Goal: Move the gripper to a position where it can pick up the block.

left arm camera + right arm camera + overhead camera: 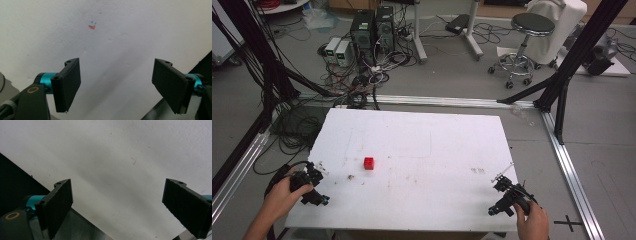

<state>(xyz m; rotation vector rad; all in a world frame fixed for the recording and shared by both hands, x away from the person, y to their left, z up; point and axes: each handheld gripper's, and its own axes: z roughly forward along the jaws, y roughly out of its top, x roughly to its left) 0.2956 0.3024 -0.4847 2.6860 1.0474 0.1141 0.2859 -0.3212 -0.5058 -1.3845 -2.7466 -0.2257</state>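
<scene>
High view: a white surface (422, 150) carries one red cube (369, 163), left of centre and well apart from both tools. The left tool (314, 186) sits at the near left corner in the person's left hand (282, 197); the right tool (506, 196) sits at the near right edge in the right hand (532, 220). Neither touches the cube. Behind the surface the floor holds cables (362, 75), computer towers (373, 29) and a stool (524, 45).

Left gripper view gives what the high one cannot: the left tool's jaws stand wide apart with nothing between them, over bare white board bearing a small orange and blue mark (92, 25), possibly the smudge seen beside the cube from above.

Right gripper view shows the right tool's jaws likewise spread and empty, above the surface's edge with dark floor at its left.
</scene>
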